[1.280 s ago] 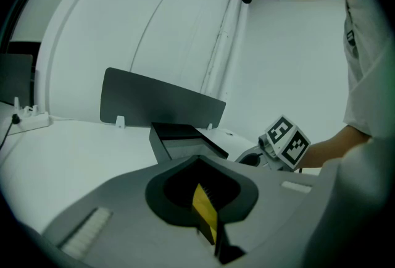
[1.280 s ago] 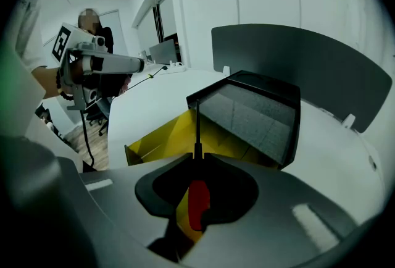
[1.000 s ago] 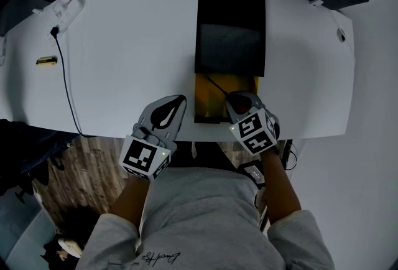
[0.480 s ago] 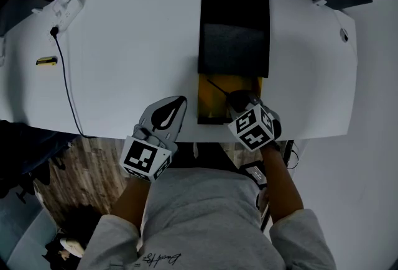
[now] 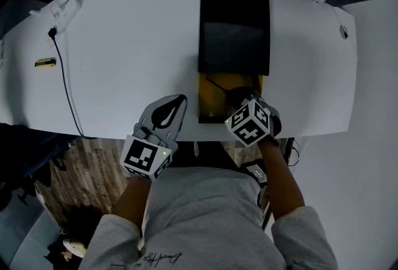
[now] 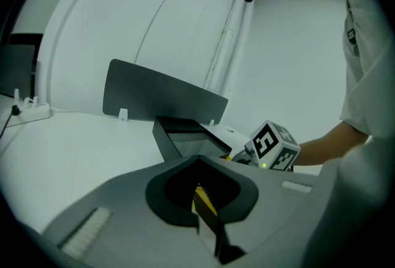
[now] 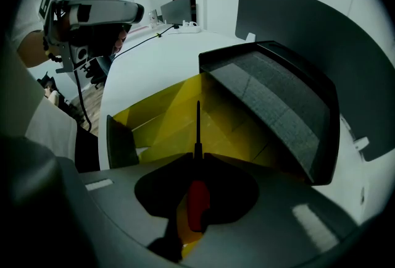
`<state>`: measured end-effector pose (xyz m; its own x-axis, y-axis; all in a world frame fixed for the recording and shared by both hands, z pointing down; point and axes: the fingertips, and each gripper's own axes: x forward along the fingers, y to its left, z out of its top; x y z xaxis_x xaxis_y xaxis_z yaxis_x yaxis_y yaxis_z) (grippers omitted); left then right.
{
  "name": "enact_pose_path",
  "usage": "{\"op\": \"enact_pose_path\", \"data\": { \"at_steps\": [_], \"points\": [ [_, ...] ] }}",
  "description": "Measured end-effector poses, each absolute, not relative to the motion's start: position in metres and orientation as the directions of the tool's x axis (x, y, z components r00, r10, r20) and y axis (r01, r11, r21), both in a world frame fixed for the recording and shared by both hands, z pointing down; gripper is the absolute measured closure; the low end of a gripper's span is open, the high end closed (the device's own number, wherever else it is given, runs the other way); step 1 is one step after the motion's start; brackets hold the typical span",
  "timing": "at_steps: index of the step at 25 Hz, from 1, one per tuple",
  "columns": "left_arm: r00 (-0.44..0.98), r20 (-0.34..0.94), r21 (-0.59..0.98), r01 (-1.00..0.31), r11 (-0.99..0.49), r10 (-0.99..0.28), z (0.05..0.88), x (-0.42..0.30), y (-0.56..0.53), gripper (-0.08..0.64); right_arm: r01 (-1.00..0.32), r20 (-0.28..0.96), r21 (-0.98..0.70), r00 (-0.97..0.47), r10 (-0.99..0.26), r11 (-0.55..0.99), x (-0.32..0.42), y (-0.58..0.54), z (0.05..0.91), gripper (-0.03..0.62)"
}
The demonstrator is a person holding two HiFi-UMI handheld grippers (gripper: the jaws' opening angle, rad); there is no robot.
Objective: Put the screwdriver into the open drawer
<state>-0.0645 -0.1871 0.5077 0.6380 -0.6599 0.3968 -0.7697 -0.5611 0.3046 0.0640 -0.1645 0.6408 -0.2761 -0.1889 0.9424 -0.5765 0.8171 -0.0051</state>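
light, stiff and slim, the screwdriver (image 7: 196, 202) is best held by its thick red handle, where the right gripper (image 7: 197, 154) pinches it over the drawer (image 7: 162, 120); the left gripper (image 6: 199, 160) is closed, empty.

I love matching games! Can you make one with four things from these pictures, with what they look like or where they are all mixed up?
Things:
1. screwdriver
2. drawer
3. left gripper
4. cable

Clues:
A. yellow inside
B. shut, holding nothing
C. red handle, clamped in the right gripper
D. black, lying on the white table

Pairs: 1-C, 2-A, 3-B, 4-D
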Motion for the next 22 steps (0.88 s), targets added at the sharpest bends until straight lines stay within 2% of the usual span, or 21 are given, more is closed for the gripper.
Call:
{"op": "enact_pose_path", "data": {
  "at_steps": [16, 22],
  "points": [
    [0.647, 0.400, 0.306, -0.762, -0.570, -0.650, 0.5105, -0.0650, -0.1882, 0.560, -0.568, 0.954, -0.009, -0.251, -0.163, 0.823, 0.0642, -0.1659, 0.6437, 0.514],
    [0.649, 0.395, 0.307, -0.761, -0.572, -0.651, 0.5085, -0.0643, -0.1869, 0.560, -0.560, 0.956, -0.021, -0.254, -0.148, 0.828, 0.0638, -0.1617, 0.6447, 0.486]
  ]
}}
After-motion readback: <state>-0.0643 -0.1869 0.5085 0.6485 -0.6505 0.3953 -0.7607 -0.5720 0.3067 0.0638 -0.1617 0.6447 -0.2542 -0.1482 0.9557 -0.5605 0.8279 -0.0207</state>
